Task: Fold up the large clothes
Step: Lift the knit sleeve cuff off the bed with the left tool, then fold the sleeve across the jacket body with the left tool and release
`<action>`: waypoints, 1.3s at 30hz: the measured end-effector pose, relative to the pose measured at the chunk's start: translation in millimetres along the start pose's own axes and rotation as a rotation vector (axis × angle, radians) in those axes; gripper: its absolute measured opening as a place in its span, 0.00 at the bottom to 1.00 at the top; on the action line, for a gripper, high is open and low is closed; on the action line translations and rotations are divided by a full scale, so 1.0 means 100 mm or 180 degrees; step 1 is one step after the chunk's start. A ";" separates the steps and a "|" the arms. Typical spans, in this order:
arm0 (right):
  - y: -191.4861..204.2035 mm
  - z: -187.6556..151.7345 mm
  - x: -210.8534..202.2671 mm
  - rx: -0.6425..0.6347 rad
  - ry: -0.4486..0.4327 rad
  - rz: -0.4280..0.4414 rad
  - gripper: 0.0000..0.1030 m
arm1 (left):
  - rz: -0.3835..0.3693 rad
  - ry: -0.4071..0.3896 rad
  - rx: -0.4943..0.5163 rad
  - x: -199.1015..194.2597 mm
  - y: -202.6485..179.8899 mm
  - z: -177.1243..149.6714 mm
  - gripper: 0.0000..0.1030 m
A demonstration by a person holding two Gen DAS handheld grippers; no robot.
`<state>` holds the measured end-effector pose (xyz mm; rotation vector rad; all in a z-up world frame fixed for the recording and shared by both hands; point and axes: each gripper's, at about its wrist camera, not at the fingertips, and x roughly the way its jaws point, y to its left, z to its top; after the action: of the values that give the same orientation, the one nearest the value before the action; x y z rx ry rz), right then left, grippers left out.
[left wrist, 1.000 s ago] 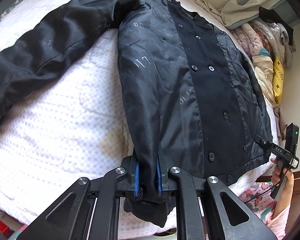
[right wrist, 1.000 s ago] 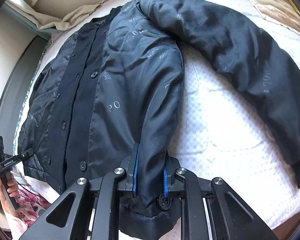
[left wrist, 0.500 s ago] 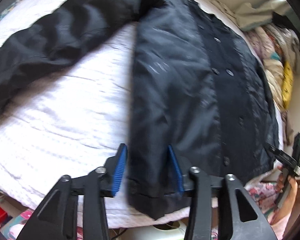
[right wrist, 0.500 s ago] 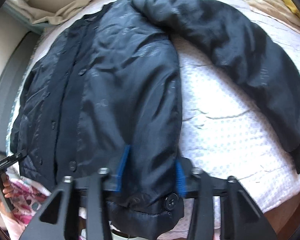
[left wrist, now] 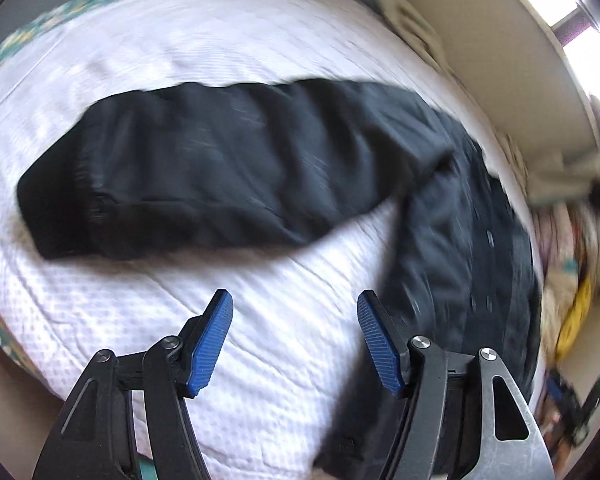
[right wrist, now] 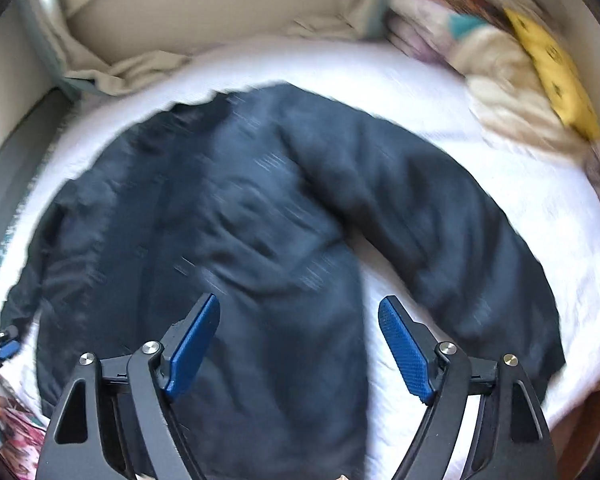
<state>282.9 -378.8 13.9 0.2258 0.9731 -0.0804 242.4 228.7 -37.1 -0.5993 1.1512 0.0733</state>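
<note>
Blue-padded left tool (left wrist: 294, 340) and right tool (right wrist: 298, 346) are opening wide, gripping nothing, hovering above the black jacket (right wrist: 228, 240) lying on the white bed (left wrist: 260, 320).

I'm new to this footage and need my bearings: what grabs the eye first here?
A black jacket lies spread flat across the white bedspread, one sleeve stretched out sideways. Both blue-padded claws, left and right, are opening above it, nothing pinched. A yellow cushion tops the heap of bedding by the wall.
</note>
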 end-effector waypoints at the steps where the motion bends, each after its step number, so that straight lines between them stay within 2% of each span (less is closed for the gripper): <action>1: 0.09 0.06 0.03 -0.0047 -0.0038 0.0057 0.78 | -0.0021 -0.0008 -0.0099 0.01 0.05 -0.01 0.67; 4: 0.36 0.22 0.16 -0.0207 -0.0147 0.0277 0.79 | -0.0102 -0.0035 -0.0487 0.14 0.18 0.05 0.67; 6: 0.50 0.26 0.27 -0.0327 -0.0231 0.0383 0.81 | -0.0119 -0.0072 -0.0624 0.21 0.19 0.06 0.67; 11: 0.69 0.17 0.44 -0.0660 -0.0269 0.0336 0.81 | 0.0038 -0.0377 -0.1024 0.33 0.34 0.05 0.68; 15: 0.57 0.04 0.36 -0.0512 -0.0211 0.0473 0.82 | -0.0071 -0.0568 -0.1498 0.40 0.47 0.10 0.69; 17: 0.55 -0.03 0.28 -0.0473 -0.0199 0.0507 0.84 | -0.0053 -0.0628 -0.1598 0.45 0.47 0.15 0.69; 20: 0.53 -0.05 0.30 -0.0450 -0.0162 0.0509 0.84 | 0.0019 -0.0738 -0.1687 0.51 0.46 0.23 0.63; 21: 0.53 -0.06 0.33 -0.0431 -0.0137 0.0519 0.84 | 0.0018 -0.0771 -0.1716 0.47 0.52 0.25 0.55; 25: 0.53 -0.08 0.40 -0.0420 -0.0063 0.0524 0.84 | -0.0061 -0.0870 -0.1786 0.53 0.56 0.37 0.33; 26: 0.53 -0.09 0.42 -0.0421 -0.0047 0.0511 0.84 | -0.0090 -0.0887 -0.1783 0.54 0.55 0.39 0.23; 29: 0.52 -0.10 0.45 -0.0397 -0.0010 0.0499 0.84 | -0.0040 -0.1002 -0.1640 0.39 0.55 0.46 0.16; 34: 0.50 -0.09 0.46 -0.0355 0.0025 0.0513 0.84 | 0.0239 -0.1228 -0.1159 0.13 0.25 0.53 0.14; 39: 0.51 -0.09 0.47 -0.0360 0.0038 0.0503 0.84 | 0.0470 -0.1441 -0.0566 -0.10 -0.25 0.60 0.14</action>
<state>311.2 -325.1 -22.1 0.1986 0.9655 0.1204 296.9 238.6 -2.0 -0.6146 0.7500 0.4209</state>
